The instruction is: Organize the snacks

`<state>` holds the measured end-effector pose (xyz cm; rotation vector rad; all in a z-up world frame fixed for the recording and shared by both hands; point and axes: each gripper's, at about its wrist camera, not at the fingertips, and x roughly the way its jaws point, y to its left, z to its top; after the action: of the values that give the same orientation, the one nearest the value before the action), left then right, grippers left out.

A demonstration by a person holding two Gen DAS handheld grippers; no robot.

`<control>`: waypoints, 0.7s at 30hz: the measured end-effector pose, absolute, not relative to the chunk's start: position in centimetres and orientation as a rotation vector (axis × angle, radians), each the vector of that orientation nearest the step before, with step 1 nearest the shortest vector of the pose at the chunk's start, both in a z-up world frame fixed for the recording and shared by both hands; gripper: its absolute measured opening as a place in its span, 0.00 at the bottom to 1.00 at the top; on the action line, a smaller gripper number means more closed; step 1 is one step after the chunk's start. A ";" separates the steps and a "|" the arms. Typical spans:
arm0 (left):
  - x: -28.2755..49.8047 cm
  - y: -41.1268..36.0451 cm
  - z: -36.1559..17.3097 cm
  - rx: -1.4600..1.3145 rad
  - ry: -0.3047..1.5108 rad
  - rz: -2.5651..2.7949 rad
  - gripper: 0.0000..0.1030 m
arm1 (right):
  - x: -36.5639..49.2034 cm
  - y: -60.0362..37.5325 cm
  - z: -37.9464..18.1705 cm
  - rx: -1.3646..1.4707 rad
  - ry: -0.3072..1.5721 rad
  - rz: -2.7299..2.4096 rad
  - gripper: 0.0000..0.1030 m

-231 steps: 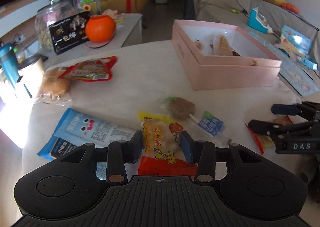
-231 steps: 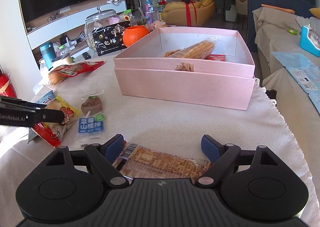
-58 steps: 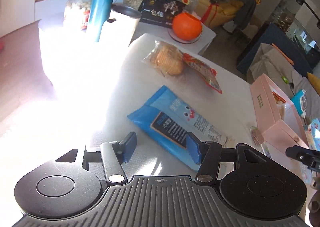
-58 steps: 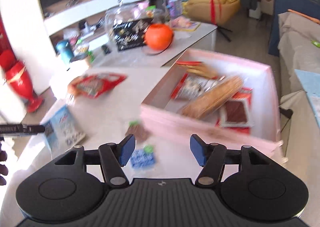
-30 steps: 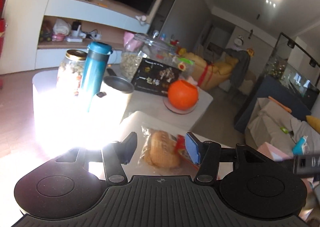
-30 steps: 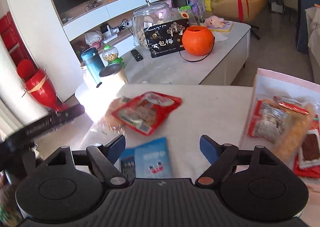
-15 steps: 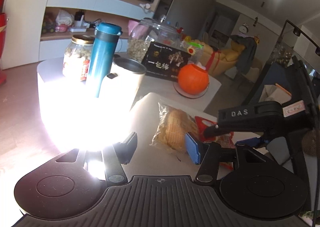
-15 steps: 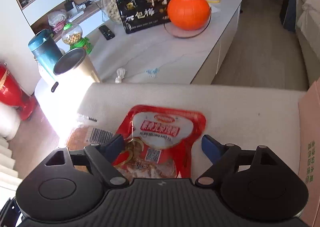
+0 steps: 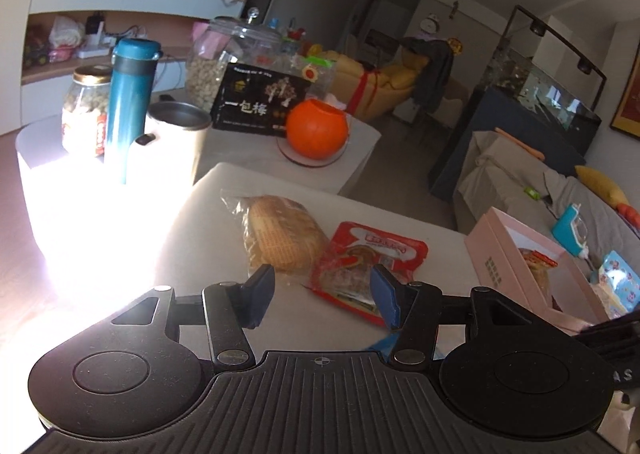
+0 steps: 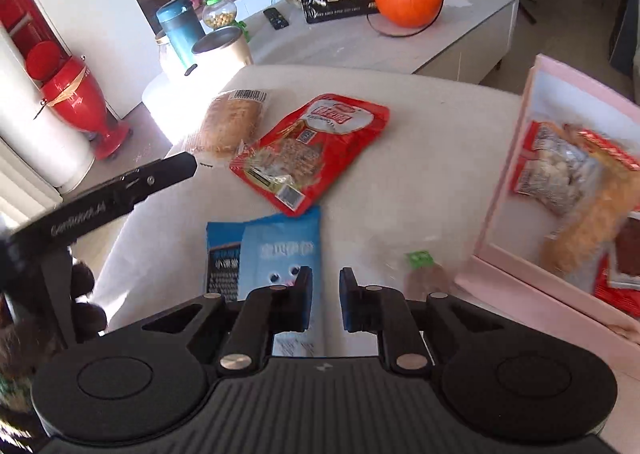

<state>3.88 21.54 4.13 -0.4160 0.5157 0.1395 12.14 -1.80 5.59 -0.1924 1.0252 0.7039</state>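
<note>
Sunlight is flooding the table [image 10: 420, 126] where a red packet [image 10: 316, 150] is lying mid-frame beside wrapped bread [image 10: 232, 122]. Lower centre, the right gripper [image 10: 323, 300] is hanging clenched, jaws empty, over a blue packet [image 10: 276, 250]; the left gripper [image 9: 322, 302] is hovering released.

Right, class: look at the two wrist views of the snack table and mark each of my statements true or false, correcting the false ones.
1. The red snack packet lies partly over the wrapped bread. True.
2. The pink box is empty. False: several snack packs already lie inside it.
3. The blue packet sits nearer the right gripper than the red one does. True.
4. The right gripper's jaws stand wide apart. False: they are nearly together, with only a narrow gap.
5. The orange pumpkin pot stands on the same table as the snacks. False: it stands on the side table beyond.
</note>
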 end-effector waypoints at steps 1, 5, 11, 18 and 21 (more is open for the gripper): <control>4.2 22.0 4.7 -0.417 0.510 0.179 0.56 | 11.3 -2.9 6.0 -0.217 0.982 0.692 0.21; 7.4 24.4 5.7 -0.451 0.563 0.264 0.56 | 9.1 -6.8 6.4 -0.271 0.861 0.622 0.59; 14.2 23.8 3.5 -0.314 0.770 0.244 0.66 | 7.7 -9.5 3.9 -0.237 0.781 0.541 0.65; 16.1 23.0 2.3 -0.236 0.829 0.236 0.66 | 6.0 -9.5 1.0 -0.201 0.775 0.540 0.69; 13.4 22.8 3.0 -0.297 0.786 0.192 0.57 | 5.5 -9.6 0.9 -0.212 0.759 0.533 0.70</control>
<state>13.37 22.82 3.01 -0.2966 0.7860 0.1917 5.54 -9.64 0.89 -0.2115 0.7592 0.5335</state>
